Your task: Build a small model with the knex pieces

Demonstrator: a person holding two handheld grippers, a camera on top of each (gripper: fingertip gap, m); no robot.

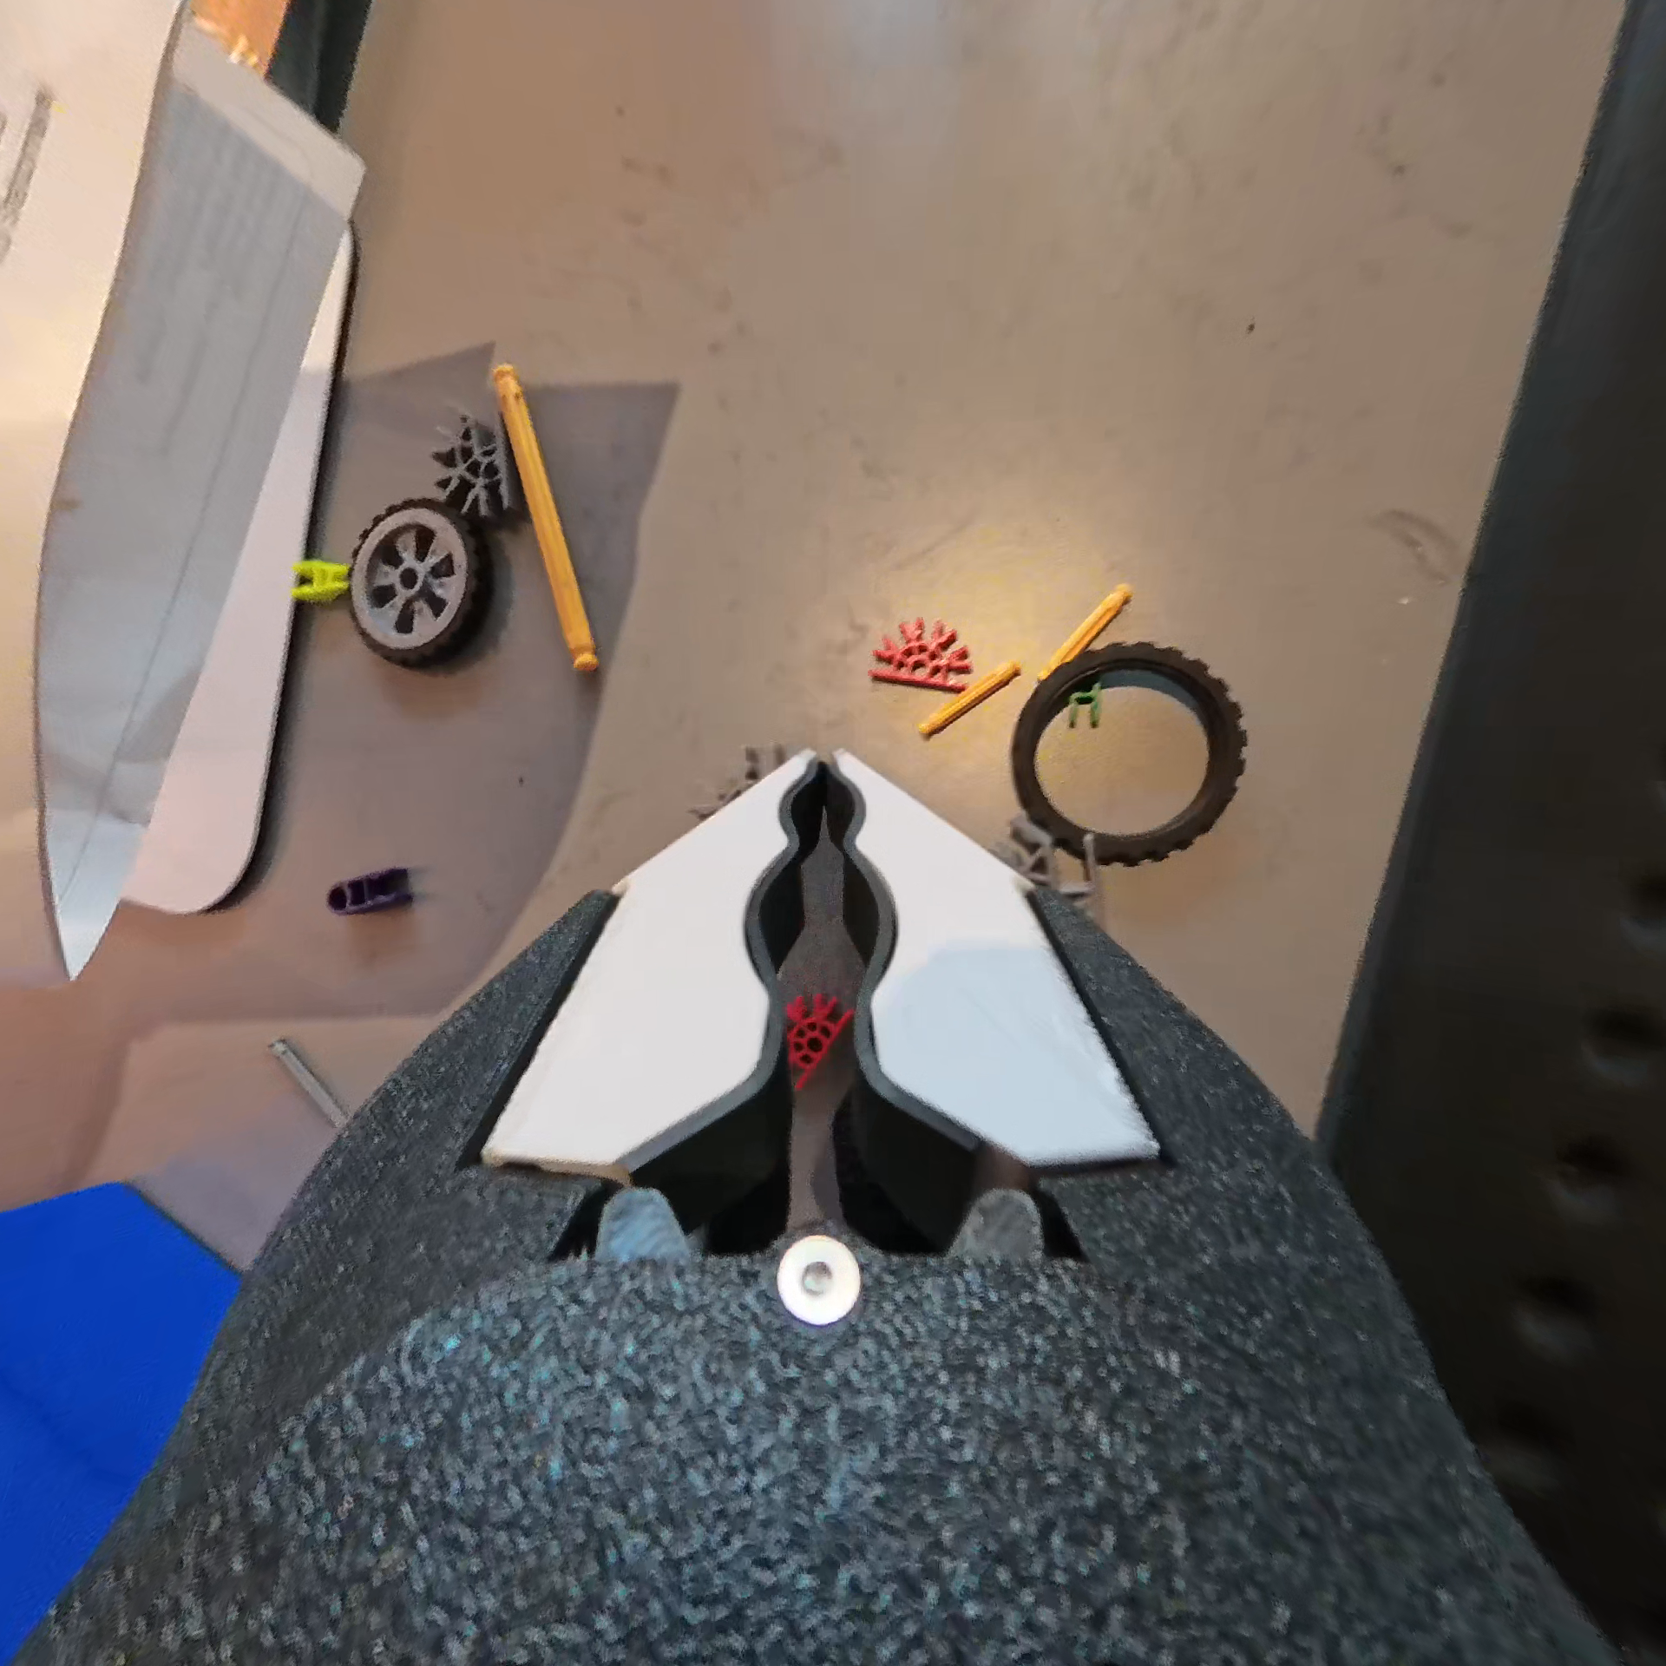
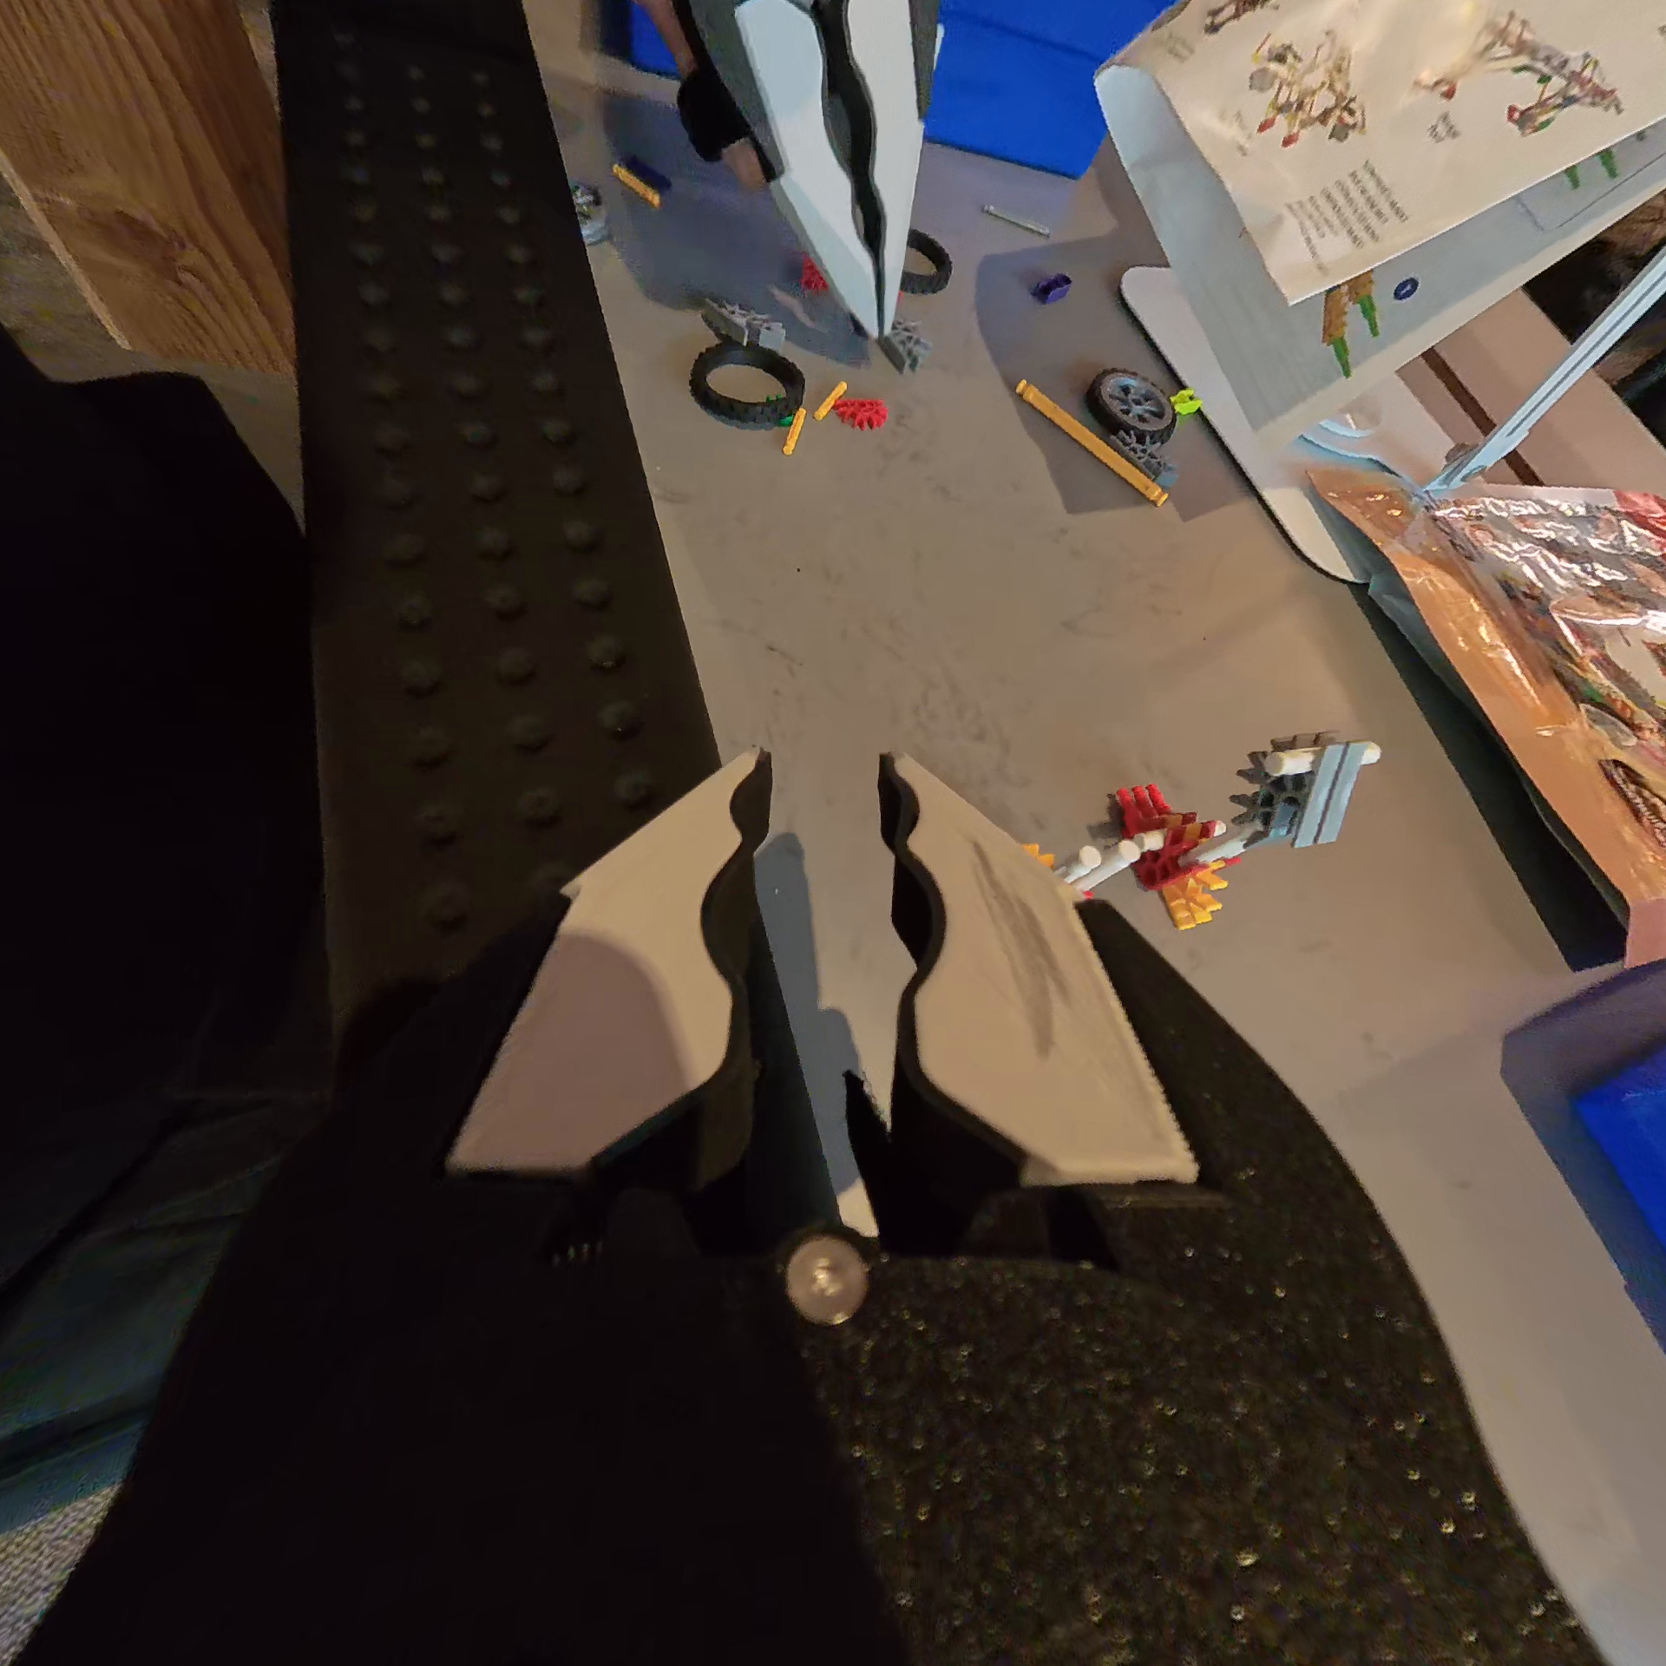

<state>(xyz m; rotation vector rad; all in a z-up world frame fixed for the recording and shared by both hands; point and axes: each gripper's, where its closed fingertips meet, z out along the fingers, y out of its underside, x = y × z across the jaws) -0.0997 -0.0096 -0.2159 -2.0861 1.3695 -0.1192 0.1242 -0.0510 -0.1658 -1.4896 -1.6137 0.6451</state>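
My left gripper (image 1: 825, 768) is shut, with its tips down on the table. A grey connector (image 1: 746, 777) shows just beside its left finger. In the right wrist view the left gripper (image 2: 879, 324) touches that grey connector (image 2: 906, 347) with its tips, and I cannot tell whether it is pinched. A red connector (image 1: 921, 656), two short yellow rods (image 1: 969, 699) and a black tyre ring (image 1: 1127, 753) lie just beyond. My right gripper (image 2: 825, 775) is open and empty over bare table. A small built piece (image 2: 1199, 847) of red, yellow, white and grey parts lies to its right.
A wheel (image 1: 413, 581), a long yellow rod (image 1: 544, 518) and a purple clip (image 1: 370, 892) lie by a white stand (image 1: 180, 541) that carries a printed sheet (image 2: 1397, 117). A black studded mat (image 2: 469, 451) runs along one side. A plastic bag (image 2: 1533, 649) lies at the right. The gap from one gripper's tips to the other's is roughly 25 cm. The small built piece (image 2: 1199, 847) lies some 12 cm from my right tips, 25 cm from my left tips.
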